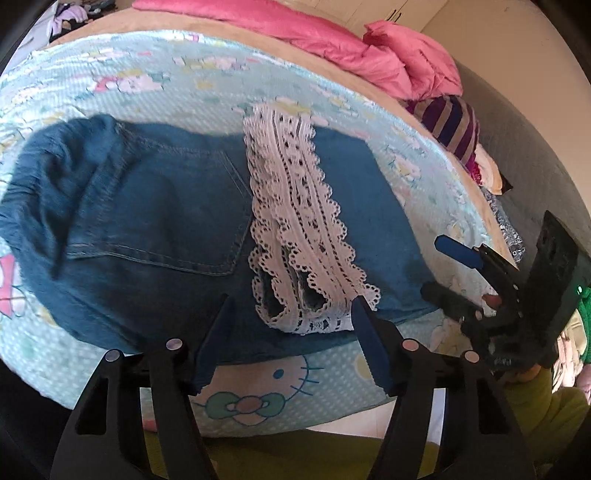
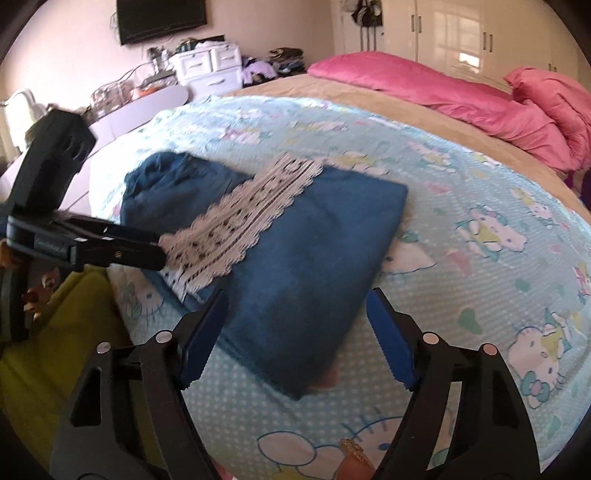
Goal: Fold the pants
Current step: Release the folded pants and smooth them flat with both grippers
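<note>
Folded blue jeans point(image 1: 155, 206) lie on a pale blue cartoon-cat bedsheet point(image 1: 258, 387), back pocket up, with the white lace leg cuffs point(image 1: 295, 192) laid across the top. My left gripper point(image 1: 291, 306) is open at the near edge, its fingers either side of the lace ends without pressing them. In the right wrist view the jeans point(image 2: 314, 251) and lace point(image 2: 236, 221) lie ahead. My right gripper point(image 2: 297, 295) is open, straddling the near right corner of the fold. The left gripper point(image 2: 162, 251) reaches in from the left at the lace. The right gripper point(image 1: 432, 266) shows at the denim's right edge.
A pink duvet point(image 2: 443, 92) is heaped at the head of the bed, with striped purple cloth point(image 1: 450, 125) beside it. White drawers point(image 2: 210, 66), a wall TV point(image 2: 160, 14) and wardrobes point(image 2: 461, 37) stand beyond. The person's yellow-green garment point(image 2: 55, 332) is at the near bed edge.
</note>
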